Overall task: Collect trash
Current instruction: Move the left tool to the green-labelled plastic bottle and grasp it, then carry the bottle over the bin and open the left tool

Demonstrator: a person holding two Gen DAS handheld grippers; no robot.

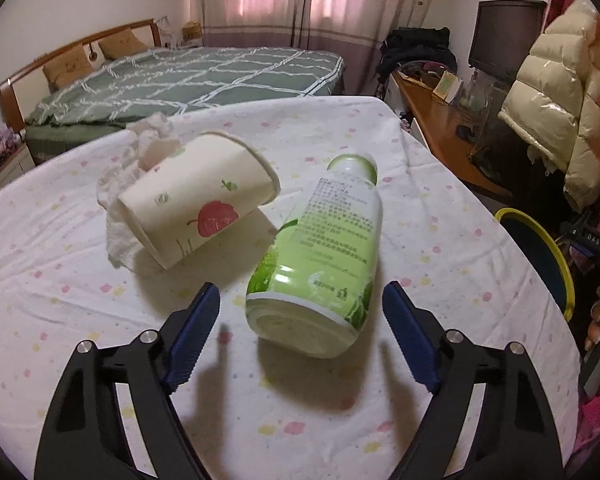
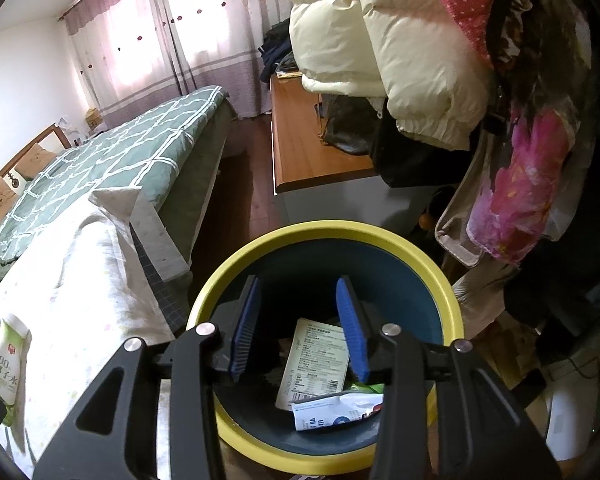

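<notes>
Blue-padded fingers of the left tool (image 1: 301,304) stand well apart on either side of the base of a green-and-white bottle (image 1: 320,248), which lies on its side between them, cap pointing to 12 o'clock; the pads do not touch it. The bottle rests on a worktop (image 1: 440,248) covered with a white cloth dotted in pink and yellow. At about 10 o'clock from the bottle, near but apart, a paper cup (image 1: 198,200) printed with a red fruit lies tipped over, and crumpled white tissue (image 1: 140,152) sits against its far side. Beyond the worktop stands a bed (image 1: 188,76) with a green checked cover.

The right tool (image 2: 296,312) hangs over a bin (image 2: 440,280), dark blue inside with a yellow rim, its jaws partly open with nothing between them. Down in the bin lie a printed white carton (image 2: 316,360) and a crumpled wrapper (image 2: 332,408). A cream puffer jacket (image 2: 400,48) hangs at 1 o'clock above the bin.
</notes>
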